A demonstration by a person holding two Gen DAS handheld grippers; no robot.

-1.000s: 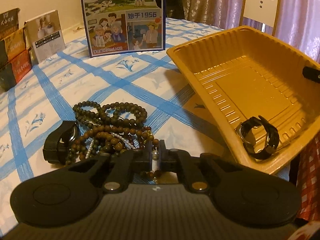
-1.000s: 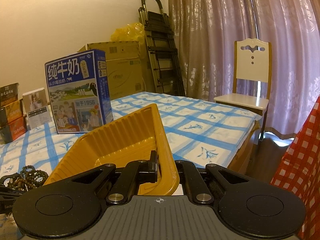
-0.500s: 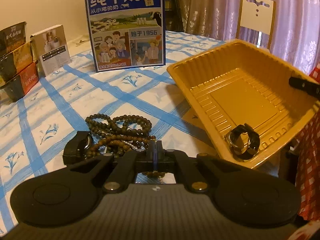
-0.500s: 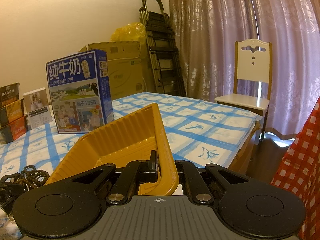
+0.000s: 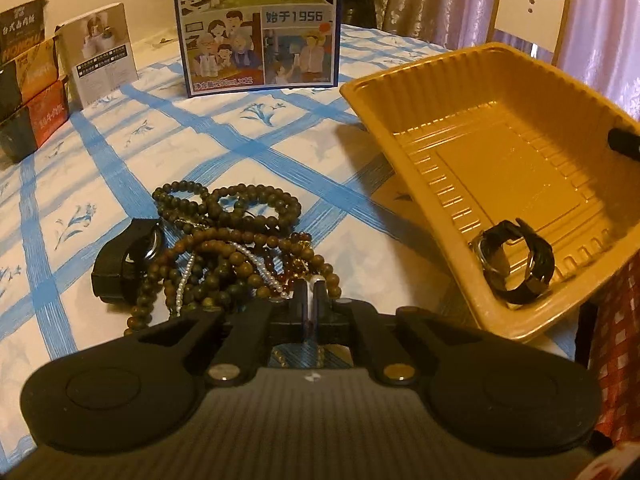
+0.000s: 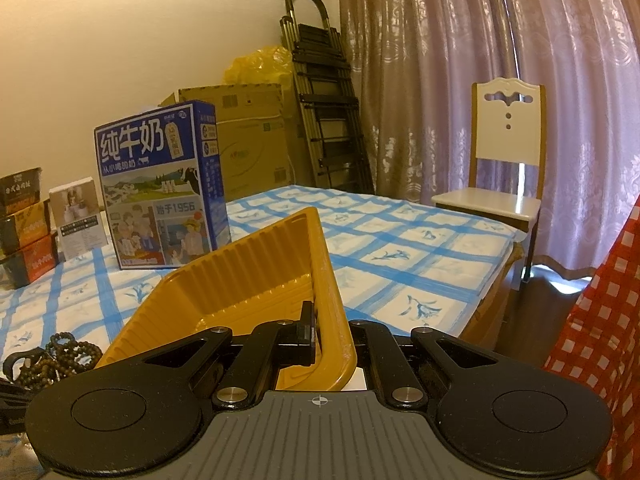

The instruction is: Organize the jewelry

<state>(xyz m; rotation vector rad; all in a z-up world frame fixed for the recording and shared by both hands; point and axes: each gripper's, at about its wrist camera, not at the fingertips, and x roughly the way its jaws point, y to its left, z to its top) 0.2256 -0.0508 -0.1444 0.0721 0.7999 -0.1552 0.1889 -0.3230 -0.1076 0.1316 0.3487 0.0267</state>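
Here, we read the scene from the near edge of the table outward.

Left gripper: our left gripper (image 5: 308,300) is clenched at the near side of the bead pile; something white shows between its tips, so we judge it has pinched a strand, though we cannot tell which one.

Right gripper: our right gripper (image 6: 320,332) is clamped on the side wall of the gold tray (image 5: 400,152), one finger (image 6: 306,334) inside the wall, the other hidden behind it; the tray looks tipped up on that side.

Done: one black watch (image 5: 516,260) lies in the near corner of the tray.

Left to do: the tangled beads (image 5: 240,248), brown and dark strands with a thin pearl string through them, lie on the checked tablecloth (image 5: 120,152) near its front edge, beside the tray. A second black watch (image 5: 128,260) rests against the pile's left side. We judge the task barely begun.

Pose: the left gripper slants down at the pile; the right points nearly level along the tray.

Farther back: a blue milk carton (image 5: 256,28) stands mid-table, small boxes (image 5: 28,80) at the far left edge, a white chair (image 6: 506,160) beyond.
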